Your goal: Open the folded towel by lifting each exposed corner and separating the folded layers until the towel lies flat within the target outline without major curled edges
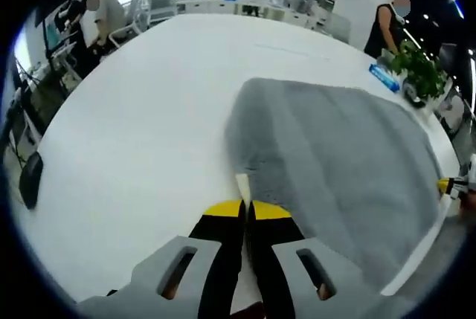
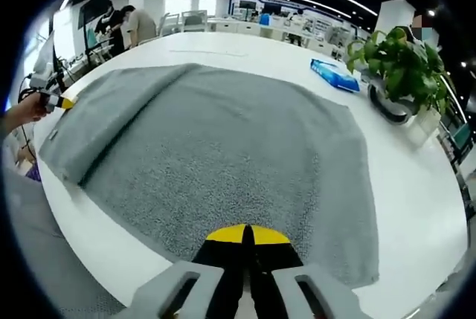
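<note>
The white table is stretching wide and bare to the left, leaving plenty of room on that side. The grey towel is lying spread across most of its right half, mostly opened, though along its left side a long strip is sitting doubled over. No target outline is showing clearly. The task appears to be nearing its last step: unfolding that flap outward and smoothing the edges.

The left gripper is resting with its jaws pressed together at the towel's near left edge, a small pale tag sitting just ahead of the tips; whether cloth is pinched cannot be told. The right gripper is hovering over the near edge, jaws closed, seemingly holding nothing.

On the far right, a potted plant and a blue packet are crowding the towel's corner, so pulls that way are risking a bump.
</note>
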